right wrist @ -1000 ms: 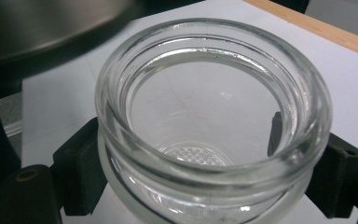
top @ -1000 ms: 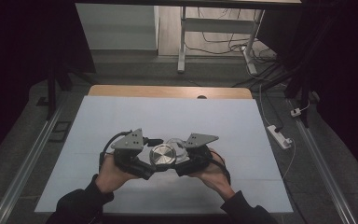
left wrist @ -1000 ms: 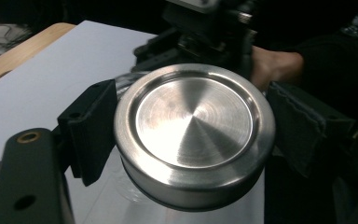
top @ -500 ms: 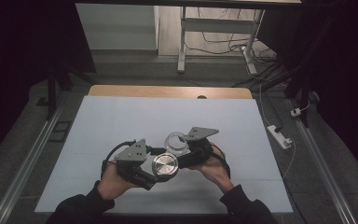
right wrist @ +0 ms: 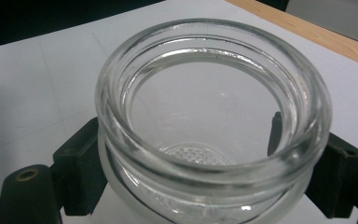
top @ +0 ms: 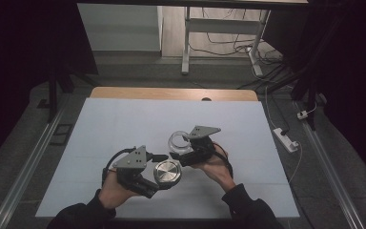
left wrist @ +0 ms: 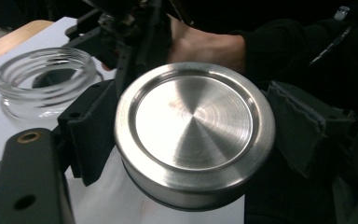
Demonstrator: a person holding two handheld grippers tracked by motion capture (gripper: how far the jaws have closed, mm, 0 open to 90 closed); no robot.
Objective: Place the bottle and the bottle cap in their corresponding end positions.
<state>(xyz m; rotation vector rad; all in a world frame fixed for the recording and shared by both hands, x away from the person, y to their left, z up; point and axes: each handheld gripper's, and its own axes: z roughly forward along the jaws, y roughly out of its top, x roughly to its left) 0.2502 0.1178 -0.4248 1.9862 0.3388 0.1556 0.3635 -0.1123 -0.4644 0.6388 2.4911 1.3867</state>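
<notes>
White table (top: pixel 124 124), wooden far edge; dark room; left gripper (top: pixel 158 172) fingers pinching metal lid (top: pixel 167 171); right gripper (top: pixel 180 151) fingers pinching glass jar (top: pixel 178 142)

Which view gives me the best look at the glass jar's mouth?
The right gripper view: the glass jar sits close up, open and empty. The left gripper view shows it farther off; the high view shows it small.

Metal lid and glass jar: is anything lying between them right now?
Nothing lies between the metal lid and the glass jar; the high view shows bare white table in that gap.
</notes>
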